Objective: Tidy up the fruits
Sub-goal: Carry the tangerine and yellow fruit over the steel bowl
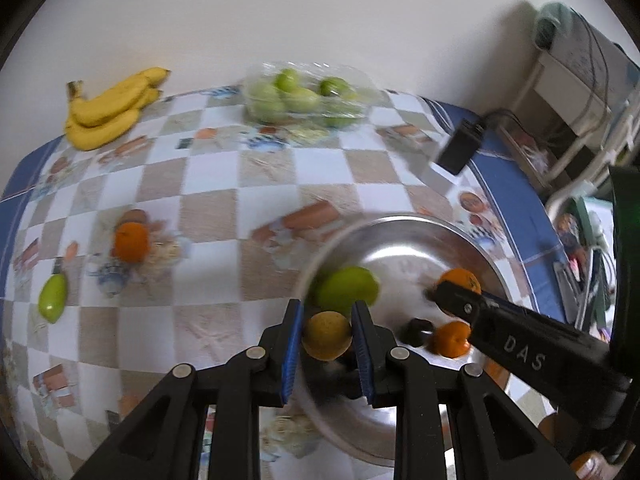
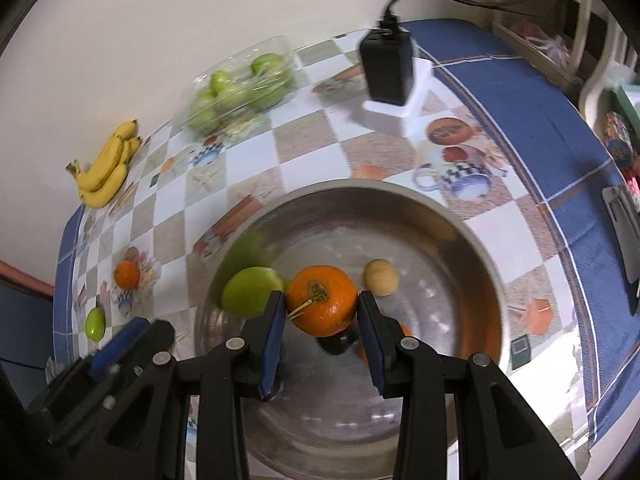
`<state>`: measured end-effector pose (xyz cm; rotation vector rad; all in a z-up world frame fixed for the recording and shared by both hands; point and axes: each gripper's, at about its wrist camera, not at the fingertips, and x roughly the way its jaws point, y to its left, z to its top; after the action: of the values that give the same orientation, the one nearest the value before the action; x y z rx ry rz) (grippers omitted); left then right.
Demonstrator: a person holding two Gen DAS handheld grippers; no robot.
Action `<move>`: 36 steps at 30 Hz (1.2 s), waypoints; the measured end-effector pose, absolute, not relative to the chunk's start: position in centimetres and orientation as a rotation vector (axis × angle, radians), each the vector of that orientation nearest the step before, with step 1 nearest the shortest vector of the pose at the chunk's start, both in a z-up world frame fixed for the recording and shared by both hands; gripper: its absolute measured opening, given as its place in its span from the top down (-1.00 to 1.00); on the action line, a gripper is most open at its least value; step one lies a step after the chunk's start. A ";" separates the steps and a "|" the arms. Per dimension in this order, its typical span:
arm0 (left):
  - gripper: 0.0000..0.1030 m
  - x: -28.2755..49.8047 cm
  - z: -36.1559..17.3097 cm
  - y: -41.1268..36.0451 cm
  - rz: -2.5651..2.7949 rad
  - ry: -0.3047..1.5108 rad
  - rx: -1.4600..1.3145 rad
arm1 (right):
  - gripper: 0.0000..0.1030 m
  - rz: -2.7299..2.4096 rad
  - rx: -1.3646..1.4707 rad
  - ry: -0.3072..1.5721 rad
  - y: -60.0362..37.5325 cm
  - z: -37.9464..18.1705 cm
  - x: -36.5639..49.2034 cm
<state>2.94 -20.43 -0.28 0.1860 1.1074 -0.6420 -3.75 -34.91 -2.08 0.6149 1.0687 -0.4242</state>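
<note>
My left gripper [image 1: 326, 314] is shut on a yellow round fruit [image 1: 326, 338], held over the near-left rim of a steel bowl [image 1: 400, 221]. My right gripper [image 2: 321, 297] is shut on an orange [image 2: 322, 300] above the bowl [image 2: 360, 186]. In the left wrist view the right gripper [image 1: 436, 292] reaches in from the right with that orange [image 1: 460, 278]. Inside the bowl lie a large green fruit [image 2: 250, 290], a tan round fruit [image 2: 382, 278], another orange [image 1: 450, 339] and a dark fruit [image 1: 416, 331]. The left gripper [image 2: 128, 336] shows at the lower left of the right wrist view.
On the checked tablecloth lie a bunch of bananas [image 1: 108, 110], a clear box of green fruits [image 1: 304, 96], a loose orange [image 1: 131, 241] and a small green fruit [image 1: 53, 298]. A black charger [image 2: 387, 68] on a white block stands behind the bowl. Shelves stand beyond the table's right edge.
</note>
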 end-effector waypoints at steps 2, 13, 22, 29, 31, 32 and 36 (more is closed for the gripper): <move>0.48 2.6 -0.7 -21.2 -0.659 1.112 0.202 | 0.25 -0.437 0.620 1.069 -35.4 -2.3 -3.9; 0.48 2.8 -3.5 -22.3 -0.651 1.171 0.222 | 0.25 -0.412 0.629 1.095 -35.5 -3.8 -3.3; 0.47 3.2 -5.1 -22.6 -0.636 1.199 0.227 | 0.25 -0.402 0.634 1.117 -35.1 -5.1 -2.6; 0.45 3.2 -5.4 -22.6 -0.632 1.205 0.231 | 0.24 -0.407 0.636 1.131 -35.1 -5.7 -2.4; 0.45 3.3 -5.4 -22.6 -0.628 1.207 0.231 | 0.24 -0.409 0.636 1.132 -35.1 -5.7 -2.4; 0.44 3.3 -5.4 -22.6 -0.629 1.208 0.228 | 0.24 -0.408 0.635 1.132 -35.1 -5.6 -2.4; 0.13 3.4 -5.2 -22.5 -0.627 1.207 0.223 | 0.24 -0.405 0.629 1.136 -35.0 -5.6 -2.2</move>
<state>3.42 -22.46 -5.21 0.2232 1.2068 -0.6273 -2.18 -34.99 -5.59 0.6293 1.1363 -0.4047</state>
